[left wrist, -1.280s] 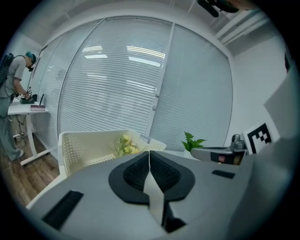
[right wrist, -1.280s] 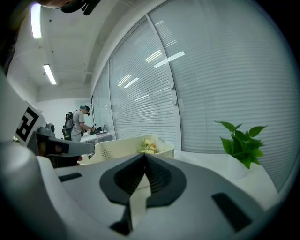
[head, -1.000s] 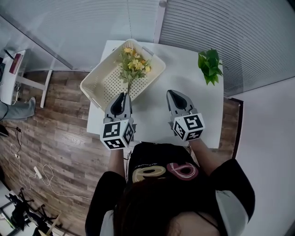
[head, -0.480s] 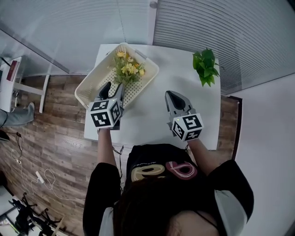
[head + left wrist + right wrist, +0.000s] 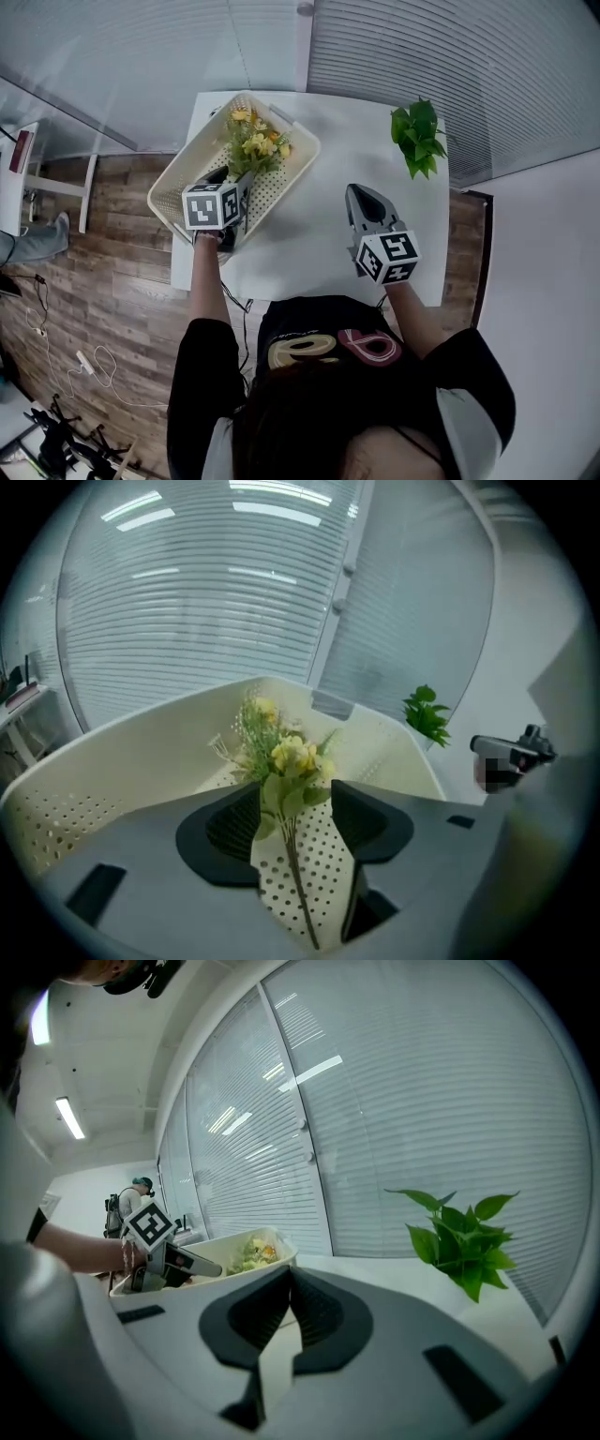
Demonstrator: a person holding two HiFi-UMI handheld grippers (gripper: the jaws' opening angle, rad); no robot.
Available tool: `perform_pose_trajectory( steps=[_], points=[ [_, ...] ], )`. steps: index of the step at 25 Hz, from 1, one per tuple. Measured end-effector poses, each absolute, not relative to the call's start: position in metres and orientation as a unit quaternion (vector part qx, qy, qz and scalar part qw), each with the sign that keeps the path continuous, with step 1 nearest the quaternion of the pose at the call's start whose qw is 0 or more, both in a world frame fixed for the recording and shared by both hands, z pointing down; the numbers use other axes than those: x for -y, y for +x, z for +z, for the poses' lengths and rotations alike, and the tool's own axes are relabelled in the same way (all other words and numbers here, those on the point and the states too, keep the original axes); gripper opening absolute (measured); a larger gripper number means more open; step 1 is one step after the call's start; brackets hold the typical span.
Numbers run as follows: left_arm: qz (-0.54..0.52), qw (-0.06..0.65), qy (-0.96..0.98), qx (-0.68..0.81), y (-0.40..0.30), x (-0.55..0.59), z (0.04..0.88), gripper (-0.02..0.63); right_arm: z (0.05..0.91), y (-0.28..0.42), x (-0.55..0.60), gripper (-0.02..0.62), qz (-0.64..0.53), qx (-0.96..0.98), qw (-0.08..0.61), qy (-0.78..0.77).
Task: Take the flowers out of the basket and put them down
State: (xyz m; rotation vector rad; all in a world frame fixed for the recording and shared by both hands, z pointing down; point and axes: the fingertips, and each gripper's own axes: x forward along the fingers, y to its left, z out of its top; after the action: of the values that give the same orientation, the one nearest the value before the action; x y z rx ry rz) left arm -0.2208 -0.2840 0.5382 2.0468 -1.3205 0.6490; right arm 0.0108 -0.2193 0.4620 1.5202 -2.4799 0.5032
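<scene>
Your left gripper (image 5: 295, 803) has dropped into the basket (image 5: 122, 752) and its jaws have just sprung wide, straddling but not yet pinching the stem of the flowers (image 5: 286, 757) lying there, so the grab comes next, while your right gripper (image 5: 289, 1279) hangs clenched and empty over the table (image 5: 309, 234).

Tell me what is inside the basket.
A bunch of yellow flowers lies on the basket's perforated floor. The left gripper reaches in, its jaws just opened, the stem between them. It hides the floor beneath it.
</scene>
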Motion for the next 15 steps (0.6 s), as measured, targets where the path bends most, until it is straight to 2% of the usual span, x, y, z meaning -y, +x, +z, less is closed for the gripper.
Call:
perform_pose_trajectory(
  steps=[9,15],
  points=[
    [0.337,0.331,0.751,0.460,-0.215,0.279,0.606,0.241,0.472,0.024,0.232,0.011,0.179,0.823,0.099,0.530],
    [0.346,0.339,0.734,0.477,-0.221,0.283,0.627,0.241,0.478,0.032,0.237,0.011,0.181,0.813,0.109,0.542]
  ],
)
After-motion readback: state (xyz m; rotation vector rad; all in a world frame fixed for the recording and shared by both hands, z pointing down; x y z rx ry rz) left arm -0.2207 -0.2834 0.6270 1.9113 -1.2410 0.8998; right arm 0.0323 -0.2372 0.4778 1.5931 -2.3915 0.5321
